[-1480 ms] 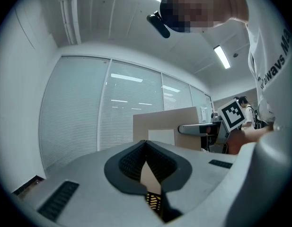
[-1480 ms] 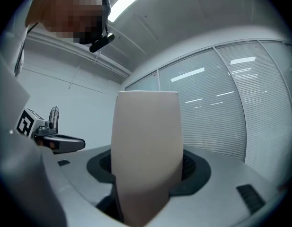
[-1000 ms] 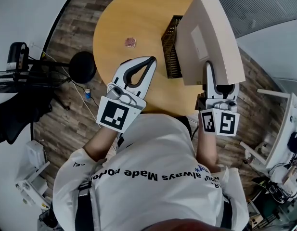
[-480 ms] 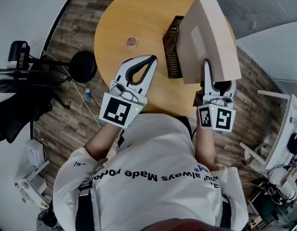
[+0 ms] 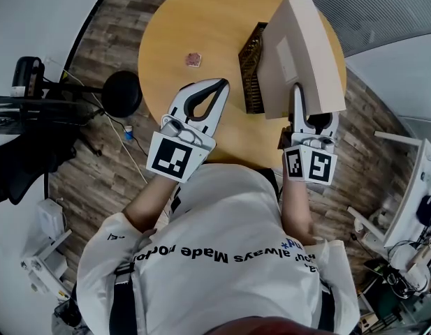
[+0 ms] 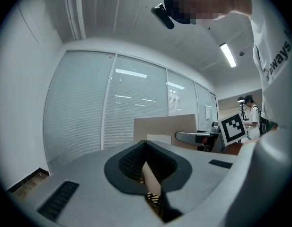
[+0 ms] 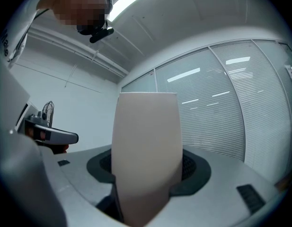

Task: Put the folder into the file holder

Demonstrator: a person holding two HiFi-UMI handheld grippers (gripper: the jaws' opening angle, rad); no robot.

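Observation:
A large beige folder (image 5: 302,54) stands tilted over the right side of the round wooden table (image 5: 194,19). My right gripper (image 5: 311,116) is shut on its near bottom edge. In the right gripper view the folder (image 7: 146,145) fills the gap between the jaws. The dark mesh file holder (image 5: 253,68) stands on the table just left of the folder, partly hidden by it. My left gripper (image 5: 214,93) hovers over the table's near edge, shut and holding nothing, with its tips pointing at the holder. The left gripper view shows the folder (image 6: 164,126) ahead and the right gripper (image 6: 195,138) beside it.
A small reddish-brown object (image 5: 193,59) lies on the table, left of the holder. A black stool (image 5: 121,96) and dark gear (image 5: 26,145) stand on the wood floor to the left. White equipment (image 5: 411,208) is at the right. Another person (image 6: 252,119) stands far off.
My right gripper has edged a little forward and to the left with the folder still in its grip. The left gripper has barely shifted.

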